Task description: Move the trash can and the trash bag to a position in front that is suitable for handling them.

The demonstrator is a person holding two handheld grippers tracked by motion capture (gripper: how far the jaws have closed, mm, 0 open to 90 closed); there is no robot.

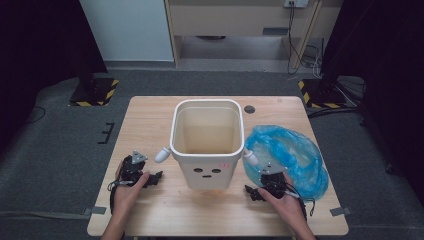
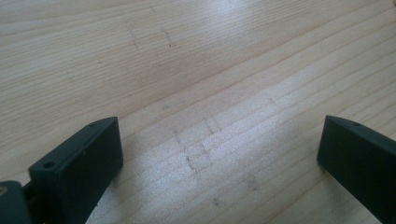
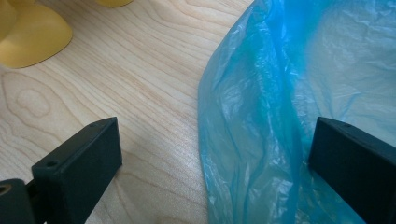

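A white bin (image 1: pixel 206 145) with a small face on its front and stubby arms stands upright and empty in the middle of the wooden table (image 1: pixel 165 215). A crumpled blue plastic bag (image 1: pixel 287 152) lies flat to its right. My left gripper (image 1: pixel 152 178) rests left of the bin, open over bare wood (image 2: pixel 201 84), with nothing between its jaws. My right gripper (image 1: pixel 254 192) sits at the bag's near-left edge, open. In the right gripper view the bag's edge (image 3: pixel 252 126) lies between the jaws, unpinched, and the right fingertip (image 3: pixel 350 158) rests against the film.
Yellow feet (image 3: pixel 30 28) of the bin show at the top left of the right gripper view. A dark round hole (image 1: pixel 249 109) marks the table's far side. Grey carpet surrounds the table, and striped stand bases (image 1: pixel 95 92) sit beyond its far corners.
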